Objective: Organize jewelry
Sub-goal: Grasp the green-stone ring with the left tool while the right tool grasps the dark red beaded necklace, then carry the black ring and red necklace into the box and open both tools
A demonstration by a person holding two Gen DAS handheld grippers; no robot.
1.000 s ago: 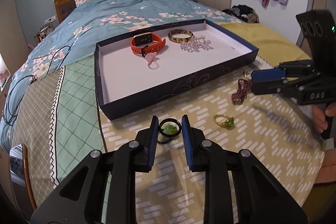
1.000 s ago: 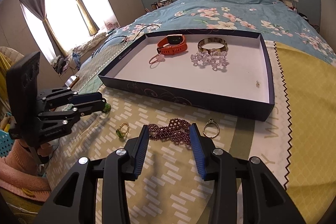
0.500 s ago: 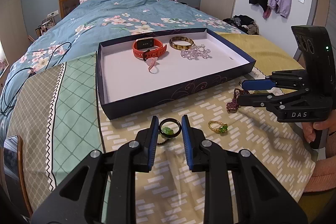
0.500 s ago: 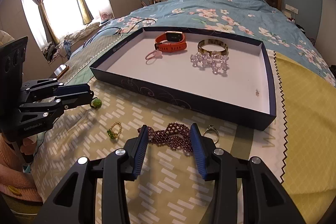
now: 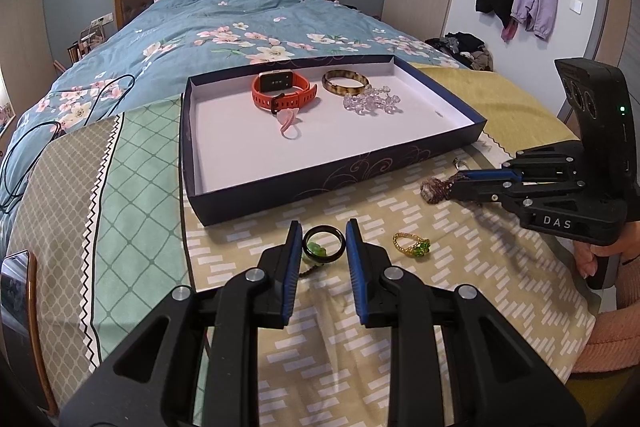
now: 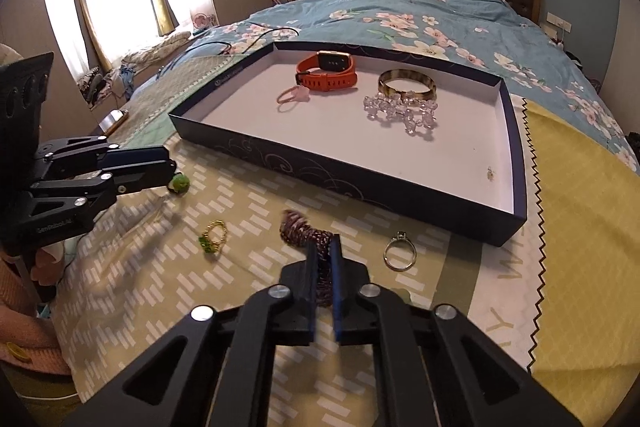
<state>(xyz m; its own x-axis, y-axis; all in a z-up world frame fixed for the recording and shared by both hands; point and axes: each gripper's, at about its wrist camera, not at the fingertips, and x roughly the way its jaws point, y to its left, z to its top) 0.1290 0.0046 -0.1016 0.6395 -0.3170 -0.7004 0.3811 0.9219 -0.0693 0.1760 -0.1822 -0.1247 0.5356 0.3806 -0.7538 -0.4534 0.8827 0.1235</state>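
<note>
Right wrist view: the purple beaded bracelet [image 6: 306, 233] sits pinched between the closed right gripper [image 6: 324, 251], with the tray [image 6: 400, 199] ahead. Grasp looks done; next, lift and carry forward. Left gripper [image 5: 323, 247] clasps the dark ring [image 5: 324, 245].

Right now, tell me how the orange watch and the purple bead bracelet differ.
The orange watch lies inside the tray; the purple bracelet is outside it, over the cloth. The watch is free; the bracelet is pinched in the right gripper. The watch is a smooth strap with a screen; the bracelet is small beads. Both are wrist pieces.
</note>
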